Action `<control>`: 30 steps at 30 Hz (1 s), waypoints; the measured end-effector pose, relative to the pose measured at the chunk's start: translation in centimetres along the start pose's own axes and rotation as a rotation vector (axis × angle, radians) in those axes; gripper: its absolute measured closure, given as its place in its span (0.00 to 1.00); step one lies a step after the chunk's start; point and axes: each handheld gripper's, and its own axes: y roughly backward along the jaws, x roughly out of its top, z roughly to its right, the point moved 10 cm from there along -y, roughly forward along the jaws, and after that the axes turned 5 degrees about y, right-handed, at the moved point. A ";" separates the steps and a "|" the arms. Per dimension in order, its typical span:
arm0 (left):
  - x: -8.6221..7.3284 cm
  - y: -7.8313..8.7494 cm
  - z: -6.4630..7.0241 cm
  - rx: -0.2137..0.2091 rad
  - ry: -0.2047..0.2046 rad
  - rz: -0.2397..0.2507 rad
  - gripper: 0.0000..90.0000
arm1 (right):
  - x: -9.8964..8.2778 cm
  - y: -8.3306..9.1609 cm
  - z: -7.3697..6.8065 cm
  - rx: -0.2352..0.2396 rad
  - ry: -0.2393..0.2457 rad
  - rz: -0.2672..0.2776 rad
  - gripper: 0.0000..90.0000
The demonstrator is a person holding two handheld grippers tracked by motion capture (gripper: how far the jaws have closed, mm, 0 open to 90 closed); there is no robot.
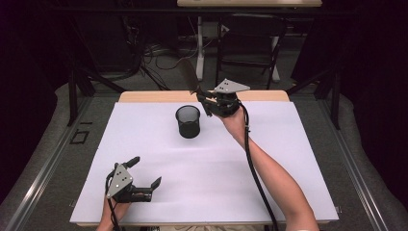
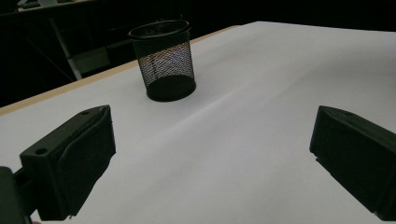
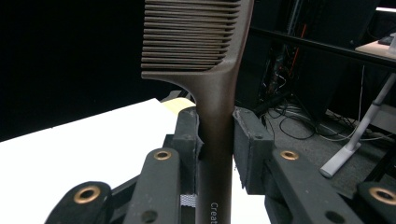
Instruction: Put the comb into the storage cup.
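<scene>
Since the right tongs [image 1: 204, 102] are clamped on the handle of the dark brown plastic comb [image 3: 212, 88], teeth-end up beside the black wire-mesh cup [image 1: 188, 121] on the white tabletop [image 1: 269, 163], centre it over the rim and lower handle-first; left tongs [image 1: 144, 173] rest wide open, empty.

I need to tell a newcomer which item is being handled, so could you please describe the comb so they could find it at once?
Start at the white table and look to its far edge, where the black mesh cup stands. Just right of the cup, the right gripper is shut on the comb. It is dark brown and slim, with fine teeth above a long handle, pointing up past the table's edge.
</scene>
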 end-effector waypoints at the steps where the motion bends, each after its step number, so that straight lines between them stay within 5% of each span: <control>1: 0.0 0.0 0.0 0.000 0.000 0.000 0.00 | 0.1 0.0 0.0 -0.001 -0.001 0.004 0.81; 30: 0.0 -0.1 0.1 -0.004 0.005 0.001 0.00 | 0.6 -1.7 -0.3 0.014 -0.040 0.051 0.81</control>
